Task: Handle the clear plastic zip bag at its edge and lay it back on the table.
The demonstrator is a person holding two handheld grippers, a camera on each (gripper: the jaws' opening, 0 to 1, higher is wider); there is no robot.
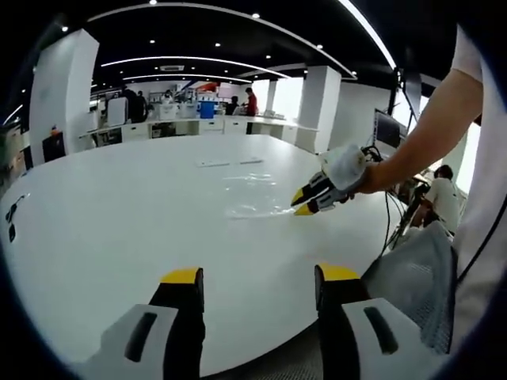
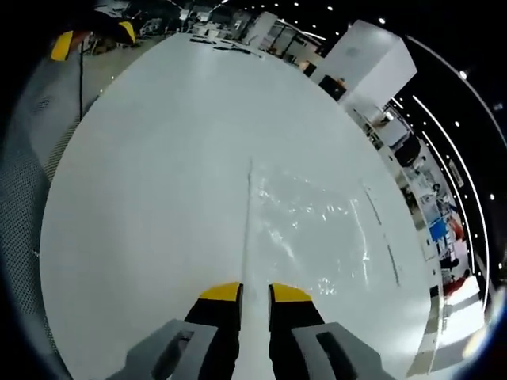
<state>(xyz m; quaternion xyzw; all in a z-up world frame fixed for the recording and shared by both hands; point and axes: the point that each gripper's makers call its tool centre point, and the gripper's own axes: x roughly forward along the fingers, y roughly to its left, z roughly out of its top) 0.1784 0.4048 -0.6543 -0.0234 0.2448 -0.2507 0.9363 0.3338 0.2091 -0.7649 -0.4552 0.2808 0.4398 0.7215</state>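
Observation:
The clear plastic zip bag point(image 1: 255, 188) lies flat on the white table point(image 1: 119, 222), glinting under the lights. My right gripper point(image 1: 303, 203), held by a gloved hand, has its yellow tips at the bag's near right edge. In the right gripper view the bag point(image 2: 317, 229) spreads ahead and to the right. Its straight edge runs down into the narrow gap of my right gripper point(image 2: 254, 293), whose jaws stand slightly apart around that edge. My left gripper point(image 1: 260, 275) hovers wide open over the table's near rim with nothing in it, and its yellow tips point(image 2: 91, 38) appear far off.
Two thin strips point(image 1: 230, 162) lie beyond the bag. A black cable point(image 1: 12, 214) rests at the table's left rim. Grey mesh fabric point(image 1: 416, 269) hangs by the person's side. White pillars, desks and people stand in the background.

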